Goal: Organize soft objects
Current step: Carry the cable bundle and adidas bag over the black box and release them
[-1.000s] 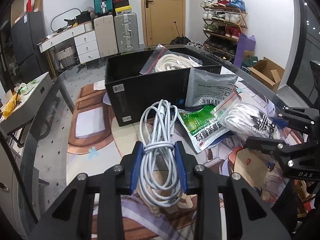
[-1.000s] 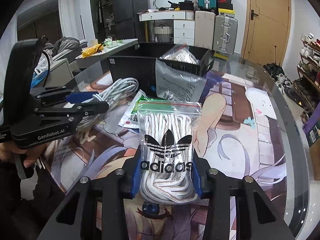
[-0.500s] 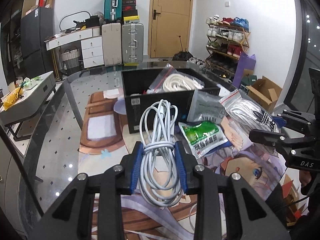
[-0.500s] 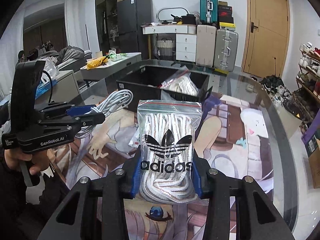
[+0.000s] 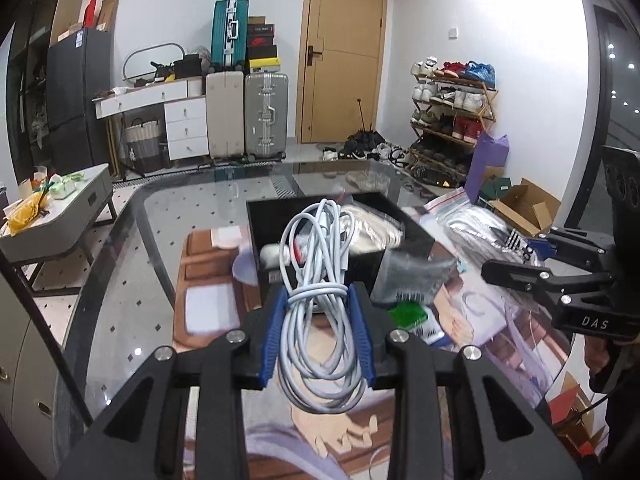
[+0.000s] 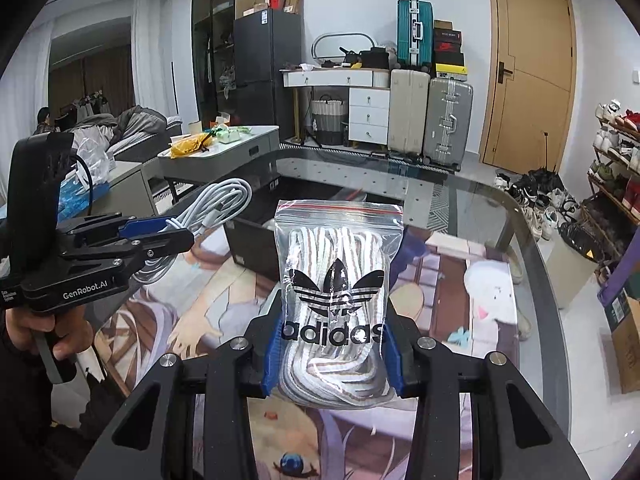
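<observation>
My left gripper [image 5: 318, 332] is shut on a coiled white cable [image 5: 320, 280] and holds it in the air above the table, in front of a black box [image 5: 340, 256]. The box holds a bagged white rope [image 5: 376, 228]. My right gripper [image 6: 330, 344] is shut on a clear zip bag of white laces with an adidas logo [image 6: 336, 280], also lifted. The left gripper and cable also show in the right wrist view [image 6: 160, 236], the right gripper in the left wrist view [image 5: 520, 264].
A grey pouch [image 5: 412, 280] and a green packet [image 5: 412, 316] lie on the printed mat [image 5: 480, 320] beside the box. The glass table [image 6: 480, 200] edge curves round at the far side. Suitcases [image 5: 264, 116], a shoe rack [image 5: 452, 112] and a side table [image 5: 52, 216] stand beyond.
Both grippers have risen well above the table with their loads. The box and packets now sit lower and farther in both views.
</observation>
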Tool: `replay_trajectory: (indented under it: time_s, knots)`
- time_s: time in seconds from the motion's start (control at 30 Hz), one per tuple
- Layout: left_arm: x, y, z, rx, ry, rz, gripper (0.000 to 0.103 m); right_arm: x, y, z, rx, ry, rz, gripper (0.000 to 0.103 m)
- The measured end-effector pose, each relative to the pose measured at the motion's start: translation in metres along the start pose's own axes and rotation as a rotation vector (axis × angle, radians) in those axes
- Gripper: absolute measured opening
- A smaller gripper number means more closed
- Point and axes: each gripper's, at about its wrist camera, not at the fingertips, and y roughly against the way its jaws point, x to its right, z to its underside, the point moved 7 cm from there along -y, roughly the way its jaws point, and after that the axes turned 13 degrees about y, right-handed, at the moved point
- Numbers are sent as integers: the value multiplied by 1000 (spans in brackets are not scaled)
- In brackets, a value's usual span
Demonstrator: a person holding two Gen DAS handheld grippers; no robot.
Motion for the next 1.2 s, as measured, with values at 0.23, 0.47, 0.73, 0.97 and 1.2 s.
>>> replay_trajectory:
  time_s: [0.23, 0.47, 0.73, 0.97, 1.2]
  knots:
    - [2, -8, -20, 15, 38, 31, 31, 10, -7, -21, 20, 12, 1, 41]
    - [-1, -21, -35, 32, 54, 30, 31, 19, -20, -37, 22, 23, -1, 41]
    - [-6, -37, -52, 54, 57, 15, 31, 30, -36, -48, 20, 31, -8, 41]
    - [-4, -54, -63, 63, 45, 5, 31, 34, -54, -59, 9, 56, -12, 41]
    - [-5, -76, -65, 49, 43, -14, 31, 42, -79, -60, -34, 79, -27, 41]
